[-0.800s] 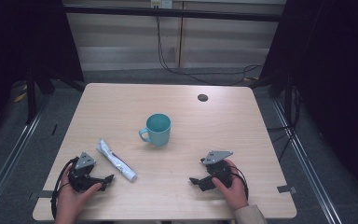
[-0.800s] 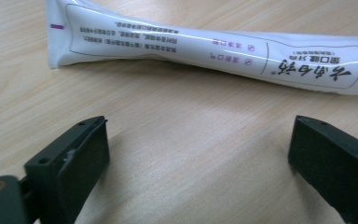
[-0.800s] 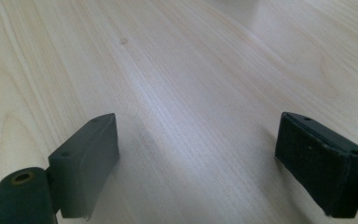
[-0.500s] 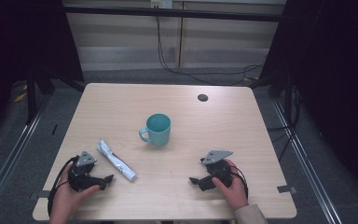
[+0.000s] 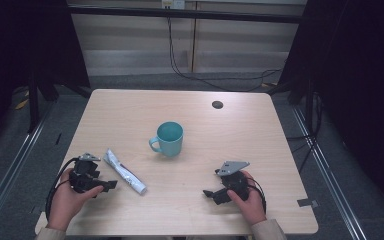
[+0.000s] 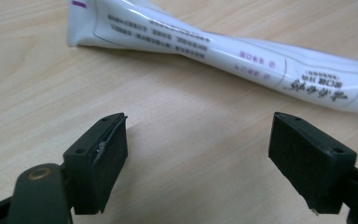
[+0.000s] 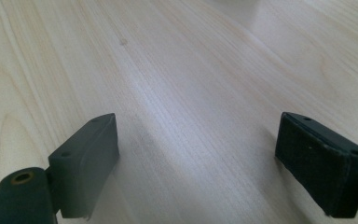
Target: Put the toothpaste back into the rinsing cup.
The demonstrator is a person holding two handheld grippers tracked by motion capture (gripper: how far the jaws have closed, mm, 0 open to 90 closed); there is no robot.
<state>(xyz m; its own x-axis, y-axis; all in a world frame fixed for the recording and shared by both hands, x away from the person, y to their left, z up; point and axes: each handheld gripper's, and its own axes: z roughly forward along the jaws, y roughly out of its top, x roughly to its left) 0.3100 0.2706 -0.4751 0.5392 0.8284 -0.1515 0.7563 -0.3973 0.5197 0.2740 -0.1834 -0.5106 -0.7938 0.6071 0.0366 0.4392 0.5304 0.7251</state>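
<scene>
A: Where is the left gripper [image 5: 111, 184] right now?

B: Low over the wooden table [image 5: 260, 135], near the front left corner, held in the person's left hand [image 5: 67, 200]. Its jaws stand wide apart with nothing between them, just bare wood.

A: And the toothpaste tube [image 5: 124, 171]?

B: It lies flat on the table just beyond the fingertips of that gripper. In the left gripper view the white tube [image 6: 223, 53] runs crosswise ahead of both pads, its flat crimped end past the left pad [image 6: 109, 161] and its thicker part past the right one. It is close, but apart from them; no pad touches it.

A: The right gripper [image 5: 211, 194]?

B: Held in the right hand [image 5: 247, 200] near the front right part of the table, jaws pointing toward the middle. In the right gripper view its fingers [image 7: 321, 163] are spread wide as well, released, with only wood grain between and ahead of them.

A: Anything else on the table?

B: A teal mug [image 5: 169, 139] stands upright near the middle, handle on its left in the high view. It is well apart from both sets of fingertips, farther off than the tube. A small dark round spot [image 5: 217, 104] sits toward the far edge.
</scene>
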